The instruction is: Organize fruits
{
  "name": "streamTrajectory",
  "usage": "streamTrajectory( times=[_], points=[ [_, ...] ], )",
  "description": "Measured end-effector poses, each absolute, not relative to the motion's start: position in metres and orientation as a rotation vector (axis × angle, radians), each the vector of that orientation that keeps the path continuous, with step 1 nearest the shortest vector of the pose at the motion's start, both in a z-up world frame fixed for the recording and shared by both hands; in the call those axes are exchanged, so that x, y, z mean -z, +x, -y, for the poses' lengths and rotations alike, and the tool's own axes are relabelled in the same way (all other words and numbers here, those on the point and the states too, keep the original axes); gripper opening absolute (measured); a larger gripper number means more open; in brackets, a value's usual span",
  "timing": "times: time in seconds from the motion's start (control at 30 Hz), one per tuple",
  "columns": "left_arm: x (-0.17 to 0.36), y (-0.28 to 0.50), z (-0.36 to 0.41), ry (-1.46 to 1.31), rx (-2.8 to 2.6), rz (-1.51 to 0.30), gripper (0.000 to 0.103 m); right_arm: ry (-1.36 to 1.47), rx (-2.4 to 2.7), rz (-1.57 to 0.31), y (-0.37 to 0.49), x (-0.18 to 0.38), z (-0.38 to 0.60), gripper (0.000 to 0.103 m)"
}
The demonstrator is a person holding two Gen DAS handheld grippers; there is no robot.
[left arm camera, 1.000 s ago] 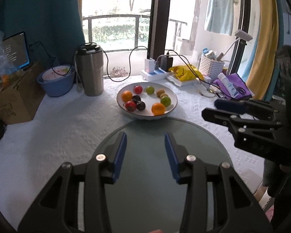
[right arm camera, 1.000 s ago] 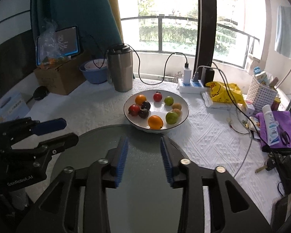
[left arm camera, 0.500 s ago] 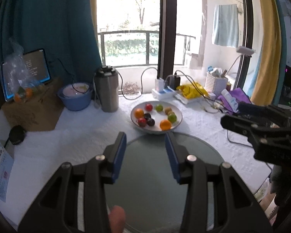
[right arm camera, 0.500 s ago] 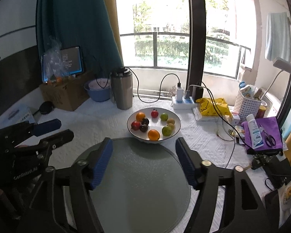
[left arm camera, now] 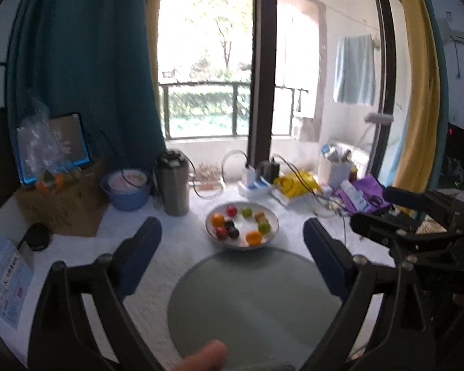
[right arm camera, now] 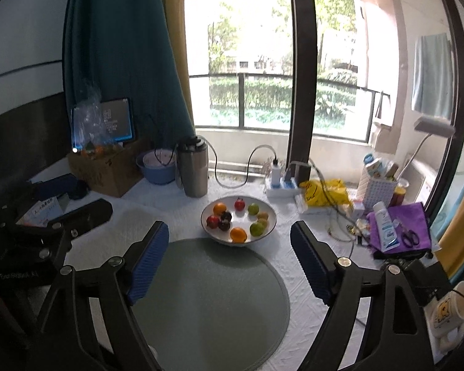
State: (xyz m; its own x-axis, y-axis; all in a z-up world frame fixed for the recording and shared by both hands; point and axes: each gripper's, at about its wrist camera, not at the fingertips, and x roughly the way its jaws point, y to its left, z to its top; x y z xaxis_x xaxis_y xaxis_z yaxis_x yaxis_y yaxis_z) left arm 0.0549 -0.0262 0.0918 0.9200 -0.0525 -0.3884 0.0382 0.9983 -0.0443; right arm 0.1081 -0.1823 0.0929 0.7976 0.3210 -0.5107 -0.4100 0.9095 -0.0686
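A white bowl holds several fruits: oranges, green ones, a red one and dark ones. It stands just behind a round grey-green mat. My left gripper is open and empty, held well back above the mat. My right gripper is open and empty, also above the mat's near side. Each gripper shows at the edge of the other's view.
A steel flask, a blue basin and a cardboard box stand at back left. A power strip with cables, a yellow bag, a white basket and a purple pouch lie right.
Both grippers have pulled back and up from the bowl, which looks smaller now. Both sets of jaws have opened wide from a narrow gap.
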Motion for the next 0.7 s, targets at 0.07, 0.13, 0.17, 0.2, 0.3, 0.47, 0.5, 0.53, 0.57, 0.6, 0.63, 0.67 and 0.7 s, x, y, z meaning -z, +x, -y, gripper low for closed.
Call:
streamTrajectory(
  times=[0.07, 0.13, 0.17, 0.2, 0.3, 0.47, 0.5, 0.53, 0.57, 0.6, 0.63, 0.67, 0.7],
  points=[
    [-0.099, 0.049, 0.027, -0.032, 0.042, -0.380, 0.094, -0.179, -0.389, -0.491, 0.102, -0.101, 0.184, 0.084],
    [-0.105, 0.044, 0.028, -0.030, 0.040, -0.365, 0.094, -0.177, -0.384, -0.469, 0.095, -0.108, 0.185, 0.084],
    [-0.108, 0.042, 0.028, -0.026, 0.037, -0.359, 0.094, -0.178, -0.381, -0.458, 0.091, -0.112, 0.186, 0.084],
    [-0.111, 0.039, 0.029, -0.020, 0.030, -0.349, 0.094, -0.179, -0.377, -0.449, 0.089, -0.115, 0.186, 0.084],
    [-0.117, 0.032, 0.027, -0.012, 0.009, -0.332, 0.094, -0.183, -0.365, -0.423, 0.080, -0.124, 0.187, 0.084],
    [-0.120, 0.019, 0.025, -0.012, -0.018, -0.309, 0.094, -0.188, -0.352, -0.391, 0.065, -0.135, 0.190, 0.084],
    [-0.122, 0.017, 0.024, -0.012, -0.020, -0.305, 0.094, -0.189, -0.350, -0.385, 0.062, -0.136, 0.190, 0.084],
    [-0.122, 0.015, 0.024, -0.012, -0.020, -0.300, 0.094, -0.190, -0.347, -0.379, 0.059, -0.138, 0.190, 0.084],
    [-0.123, 0.012, 0.024, -0.013, -0.021, -0.295, 0.094, -0.189, -0.346, -0.374, 0.057, -0.139, 0.191, 0.084],
    [-0.123, 0.010, 0.024, -0.012, -0.021, -0.292, 0.094, -0.188, -0.345, -0.370, 0.055, -0.140, 0.191, 0.084],
    [-0.124, 0.008, 0.024, -0.010, -0.021, -0.288, 0.094, -0.185, -0.344, -0.364, 0.053, -0.142, 0.192, 0.084],
    [-0.125, 0.005, 0.024, -0.011, -0.023, -0.285, 0.094, -0.183, -0.343, -0.361, 0.051, -0.143, 0.192, 0.084],
    [-0.126, 0.003, 0.024, -0.013, -0.023, -0.282, 0.094, -0.184, -0.341, -0.358, 0.049, -0.144, 0.193, 0.084]
  ],
)
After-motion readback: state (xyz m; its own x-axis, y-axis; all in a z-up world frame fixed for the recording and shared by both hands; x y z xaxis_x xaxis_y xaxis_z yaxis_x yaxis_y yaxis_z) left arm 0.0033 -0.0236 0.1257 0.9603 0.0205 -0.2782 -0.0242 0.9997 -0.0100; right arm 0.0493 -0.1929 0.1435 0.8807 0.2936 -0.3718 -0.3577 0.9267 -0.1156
